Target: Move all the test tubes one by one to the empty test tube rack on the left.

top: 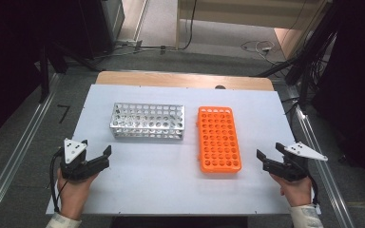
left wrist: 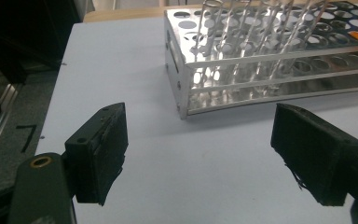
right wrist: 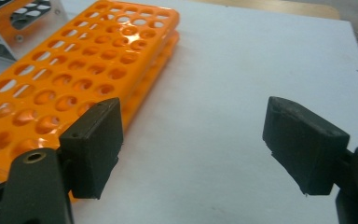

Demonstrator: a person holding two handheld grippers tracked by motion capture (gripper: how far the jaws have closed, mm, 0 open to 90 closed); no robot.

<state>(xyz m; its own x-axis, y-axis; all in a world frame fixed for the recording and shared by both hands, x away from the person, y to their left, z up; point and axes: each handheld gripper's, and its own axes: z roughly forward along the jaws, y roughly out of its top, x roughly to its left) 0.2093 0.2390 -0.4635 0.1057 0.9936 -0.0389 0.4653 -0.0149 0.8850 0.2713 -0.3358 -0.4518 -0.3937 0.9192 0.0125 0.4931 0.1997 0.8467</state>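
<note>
Metal rack [top: 147,121] with glass test tubes [left wrist: 242,42], left of orange rack [top: 219,139] on white table [top: 161,183], set within reach. Left gripper [top: 96,154] jaws spread, empty, aimed at metal rack; right gripper [top: 269,154] likewise spread, beside orange rack.

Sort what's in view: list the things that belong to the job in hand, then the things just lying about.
In the job:
- metal rack with clear tubes
- orange rack
- left gripper, jaws open
- right gripper, jaws open

Lying about:
- cables on the floor
- white table, merely the work surface
</note>
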